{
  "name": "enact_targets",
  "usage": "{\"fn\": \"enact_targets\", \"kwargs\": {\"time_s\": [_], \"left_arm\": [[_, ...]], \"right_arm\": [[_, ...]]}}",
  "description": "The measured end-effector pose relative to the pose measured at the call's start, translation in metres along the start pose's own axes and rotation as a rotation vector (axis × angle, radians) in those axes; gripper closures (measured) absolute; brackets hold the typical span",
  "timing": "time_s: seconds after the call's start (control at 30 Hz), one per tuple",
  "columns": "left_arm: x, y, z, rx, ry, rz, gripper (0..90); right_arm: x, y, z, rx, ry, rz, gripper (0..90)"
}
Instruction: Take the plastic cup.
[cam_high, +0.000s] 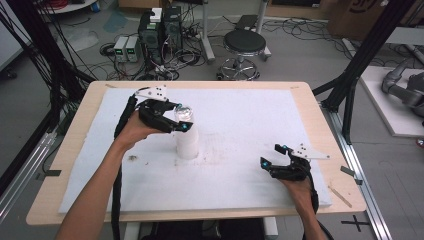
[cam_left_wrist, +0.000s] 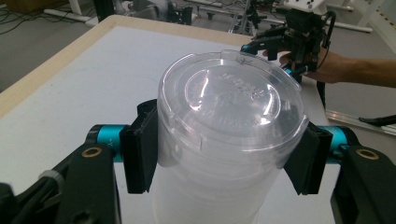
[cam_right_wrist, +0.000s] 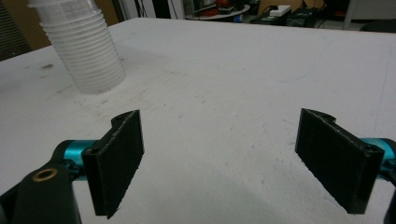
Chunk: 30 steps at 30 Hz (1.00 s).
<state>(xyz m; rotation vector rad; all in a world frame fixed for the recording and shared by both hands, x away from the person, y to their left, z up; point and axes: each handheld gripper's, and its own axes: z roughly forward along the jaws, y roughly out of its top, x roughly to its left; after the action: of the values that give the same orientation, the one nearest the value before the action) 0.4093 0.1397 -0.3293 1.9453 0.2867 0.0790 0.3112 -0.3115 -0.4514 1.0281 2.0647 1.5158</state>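
- Now left gripper (cam_left_wrist: 224, 158) clamps the top cup of the clear ribbed plastic cup stack (cam_high: 187, 140), mid-table (cam_high: 310, 100).
- Right gripper (cam_right_wrist: 219, 158) wide open, empty, near right front corner.
- Probably separating: lift straight, steady the stack.

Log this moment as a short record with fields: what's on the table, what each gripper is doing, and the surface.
Object: stack of clear plastic cups, upside down, standing upright on the table
Left gripper: jaws on either side of the top cup, touching its walls
Right gripper: jaws wide apart, nothing between them, low over the pad
Gripper spacing: right gripper apart from the stack
Surface: white pad on a wooden table
Beyond table: black stool on the floor
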Motion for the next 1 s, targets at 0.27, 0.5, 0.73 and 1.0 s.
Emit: {"fn": "enact_targets", "kwargs": {"time_s": [0.27, 0.5, 0.73, 1.0], "left_arm": [[-0.005, 0.039, -0.014, -0.002, 0.017, 0.05, 37.2], [-0.01, 0.077, -0.032, 0.011, 0.04, 0.095, 37.6], [-0.017, 0.104, -0.046, 0.006, 0.061, 0.133, 38.3], [-0.029, 0.108, -0.055, -0.003, 0.063, 0.143, 38.3]], "right_arm": [[0.0, 0.0, 0.0, 0.002, -0.001, 0.001, 15.4], [0.0, 0.0, 0.0, -0.001, 0.003, 0.0, 15.4], [-0.001, 0.0, 0.0, -0.002, 0.003, 0.003, 15.3], [0.0, 0.0, 0.0, -0.003, 0.006, 0.003, 15.4]]}}
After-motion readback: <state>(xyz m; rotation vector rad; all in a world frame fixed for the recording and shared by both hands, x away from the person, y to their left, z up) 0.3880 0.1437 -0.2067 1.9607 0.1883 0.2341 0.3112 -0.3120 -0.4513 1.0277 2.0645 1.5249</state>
